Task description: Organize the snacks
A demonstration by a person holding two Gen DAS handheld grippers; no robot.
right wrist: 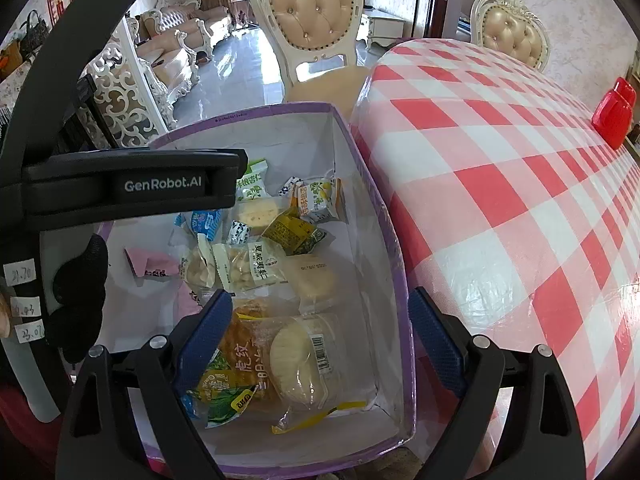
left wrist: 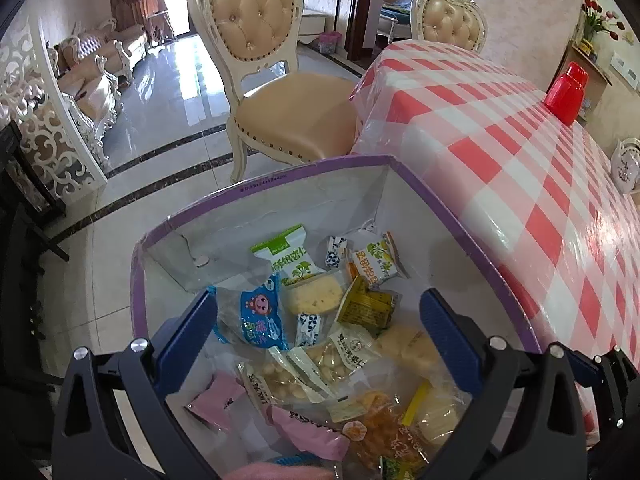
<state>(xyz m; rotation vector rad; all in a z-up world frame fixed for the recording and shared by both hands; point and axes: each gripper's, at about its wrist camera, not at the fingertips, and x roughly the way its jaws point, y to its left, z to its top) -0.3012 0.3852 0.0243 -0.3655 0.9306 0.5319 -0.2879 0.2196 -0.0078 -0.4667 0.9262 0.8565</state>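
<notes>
A purple-rimmed cardboard box [left wrist: 256, 192] with a white inside holds several wrapped snacks: a green and white packet [left wrist: 290, 258], a blue packet [left wrist: 260, 316], a nut packet [left wrist: 320, 364] and pink wrappers [left wrist: 218, 404]. The box also shows in the right wrist view [right wrist: 360, 168]. My left gripper [left wrist: 316, 320] is open above the snacks and holds nothing. My right gripper [right wrist: 320, 332] is open over the near end of the box, above a round pastry [right wrist: 298, 360] and an orange packet [right wrist: 244, 344]. The left gripper's black body [right wrist: 132, 188] crosses the right wrist view.
The table with a red and white checked cloth [left wrist: 500, 152] stands right of the box. A red container [left wrist: 566, 94] sits far back on it. A tan padded chair [left wrist: 280, 92] stands beyond the box on the tiled floor, and a second chair [left wrist: 450, 20] is at the table's far end.
</notes>
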